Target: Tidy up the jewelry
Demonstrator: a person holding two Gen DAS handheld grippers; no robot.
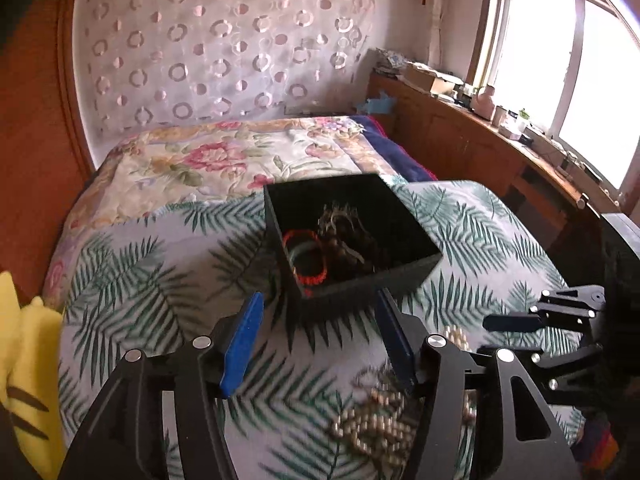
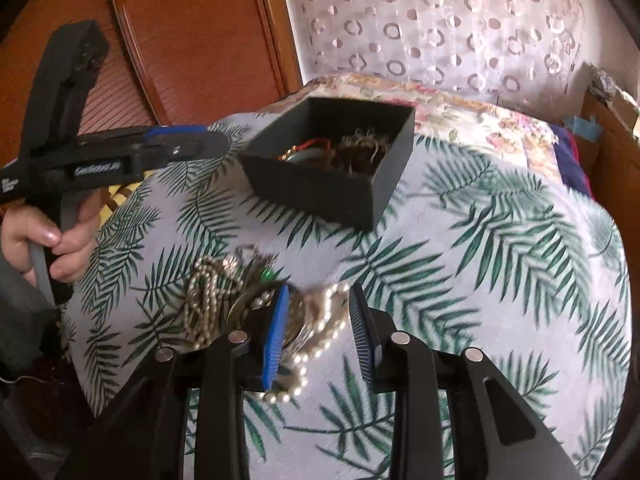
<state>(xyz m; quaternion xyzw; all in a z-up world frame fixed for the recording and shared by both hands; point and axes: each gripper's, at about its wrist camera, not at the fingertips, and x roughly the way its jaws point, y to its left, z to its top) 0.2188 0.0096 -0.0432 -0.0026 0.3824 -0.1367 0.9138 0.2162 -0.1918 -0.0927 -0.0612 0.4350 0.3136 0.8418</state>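
An open black box [image 1: 400,268] sits on a leaf-print cloth; it also shows in the right wrist view [image 2: 320,188]. Inside lie a red cord bracelet [image 1: 306,258] and a tangle of dark chains [image 1: 348,236]. A heap of pearl necklaces and other jewelry [image 2: 224,296] lies on the cloth in front of the box; it also shows in the left wrist view [image 1: 372,420]. My left gripper [image 1: 318,312] is open and empty just before the box. My right gripper [image 2: 318,304] is open over the heap's right edge, with a pearl strand [image 2: 320,328] between its fingers.
The cloth [image 2: 500,240] covers a rounded surface against a floral bed [image 1: 224,156]. A wooden ledge [image 1: 500,128] with clutter runs under the window at right. A yellow plush [image 1: 24,360] lies at left. The left gripper [image 2: 120,156] shows in the right wrist view, held by a hand [image 2: 36,236].
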